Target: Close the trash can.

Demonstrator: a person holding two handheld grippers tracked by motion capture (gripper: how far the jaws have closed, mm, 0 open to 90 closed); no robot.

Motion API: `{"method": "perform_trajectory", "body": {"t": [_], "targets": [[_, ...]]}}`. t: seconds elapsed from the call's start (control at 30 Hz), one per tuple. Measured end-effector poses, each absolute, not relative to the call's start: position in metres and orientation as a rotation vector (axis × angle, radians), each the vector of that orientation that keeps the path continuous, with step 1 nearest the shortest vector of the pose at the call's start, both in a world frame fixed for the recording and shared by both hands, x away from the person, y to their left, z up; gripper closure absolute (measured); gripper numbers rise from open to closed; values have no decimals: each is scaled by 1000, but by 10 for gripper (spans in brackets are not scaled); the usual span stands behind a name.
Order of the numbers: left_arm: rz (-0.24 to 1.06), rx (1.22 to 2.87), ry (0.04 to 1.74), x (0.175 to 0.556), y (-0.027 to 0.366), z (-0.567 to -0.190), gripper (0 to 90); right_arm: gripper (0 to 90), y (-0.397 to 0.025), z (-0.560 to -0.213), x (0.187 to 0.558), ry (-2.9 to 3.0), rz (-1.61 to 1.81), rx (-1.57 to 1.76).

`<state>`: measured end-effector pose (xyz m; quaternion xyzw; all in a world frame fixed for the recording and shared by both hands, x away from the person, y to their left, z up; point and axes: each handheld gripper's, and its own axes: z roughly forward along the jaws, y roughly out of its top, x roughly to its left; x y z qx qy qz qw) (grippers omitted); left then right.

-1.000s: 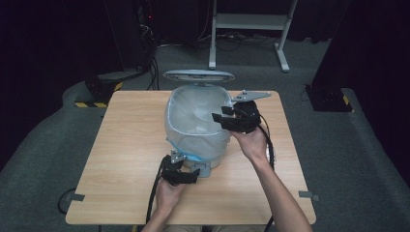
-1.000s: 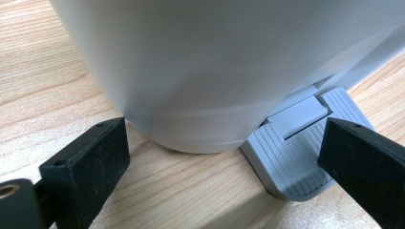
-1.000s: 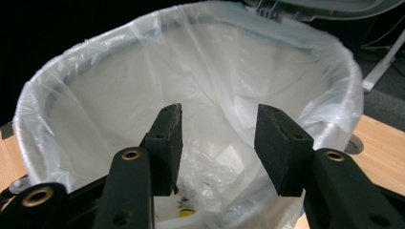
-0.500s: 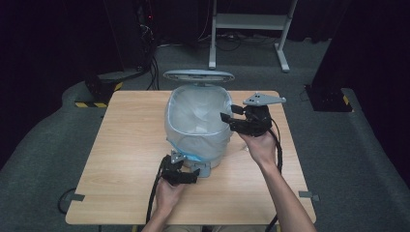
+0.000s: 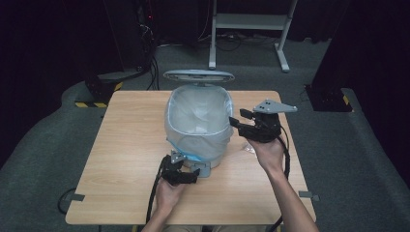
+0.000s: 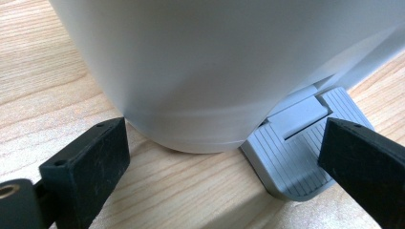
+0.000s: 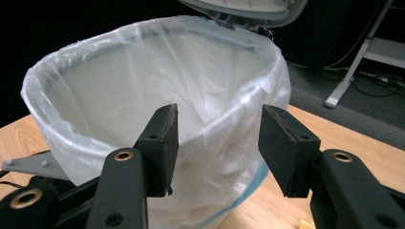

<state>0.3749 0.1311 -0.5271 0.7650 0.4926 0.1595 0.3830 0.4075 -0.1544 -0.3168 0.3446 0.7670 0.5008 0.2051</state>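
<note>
High view: a white pedal bin (image 5: 196,145) stands near the middle of the wooden table (image 5: 121,159), its lid (image 5: 198,76) tipped up at the far side and a thin plastic liner (image 5: 198,113) folded over its rim.
Left gripper (image 5: 183,175): low on the table at the bin's near foot, in the person's left hand (image 5: 167,193). In the left gripper view its jaws stand wide apart, one beside the bin's curved wall (image 6: 200,71), the other over the ribbed grey pedal (image 6: 296,157); whether it presses the pedal I cannot tell, though the raised lid suggests so.
Right gripper (image 5: 241,121): raised just beside the bin's right rim, held in the right hand (image 5: 266,150). Its jaws are apart with nothing between them, pointing at the liner (image 7: 157,90).
Small scrap: a pale bit (image 5: 249,147) lies on the table under the right hand; too small to name.
Bin handling: probably light, hollow plastic with a smooth, slippery wall; it may slide or tip if pushed high up.
Liner handling: soft, thin film, easily torn or pulled off the rim.
Where to hold: likely the folded liner edge at the rim for the bag; the stiff pedal or rim for the bin itself.
</note>
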Motion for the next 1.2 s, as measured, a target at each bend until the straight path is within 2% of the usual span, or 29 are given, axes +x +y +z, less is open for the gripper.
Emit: {"method": "perform_trajectory", "body": {"t": [0.43, 0.67, 1.2], "targets": [[406, 1950, 1256, 375, 131, -527, 37, 476, -182, -339, 393, 2082, 1394, 1022], [405, 1949, 1258, 375, 131, -527, 37, 399, -192, -353, 387, 2018, 1315, 1094], [403, 1956, 1256, 375, 131, -527, 37, 385, -216, -393, 381, 2030, 1288, 1200]]}}
